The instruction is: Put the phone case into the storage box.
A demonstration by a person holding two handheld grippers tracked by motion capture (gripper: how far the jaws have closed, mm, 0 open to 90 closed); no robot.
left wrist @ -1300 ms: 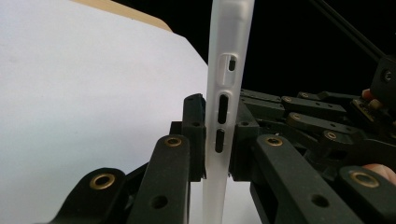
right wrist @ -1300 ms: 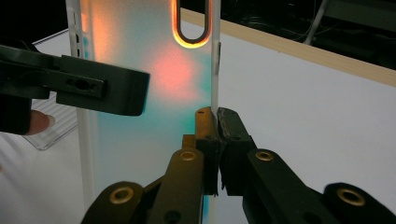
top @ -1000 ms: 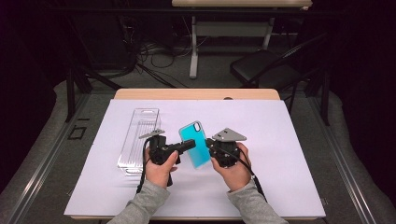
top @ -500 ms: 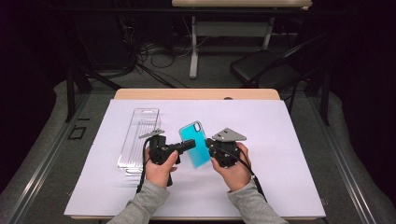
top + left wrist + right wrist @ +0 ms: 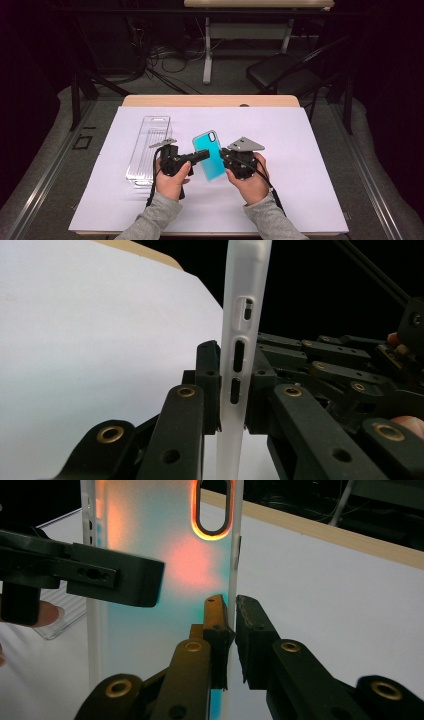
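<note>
You work over a white sheet point(image 5: 310, 165) that covers a wooden table point(image 5: 210, 101); past its far edge the dark room holds a folding chair point(image 5: 280, 75), loose cables point(image 5: 160, 55) on the floor and the legs of another table point(image 5: 250, 4). Left of your left hand a clear plastic tray point(image 5: 147, 145) lies flat on the sheet, lengthwise away from you, apart from both tools. Nothing lies between your hands but the teal phone case point(image 5: 211, 155), held between the two tools, its camera hole at the far end. Your left gripper point(image 5: 202, 155) reaches in from the left and is clamped on the case's left edge; in the left gripper view the jaws press both faces of the frosted rim point(image 5: 235, 370) by the button slots. Your right gripper point(image 5: 223, 155) has its jaws narrowed onto the right rim point(image 5: 233, 600).
</note>
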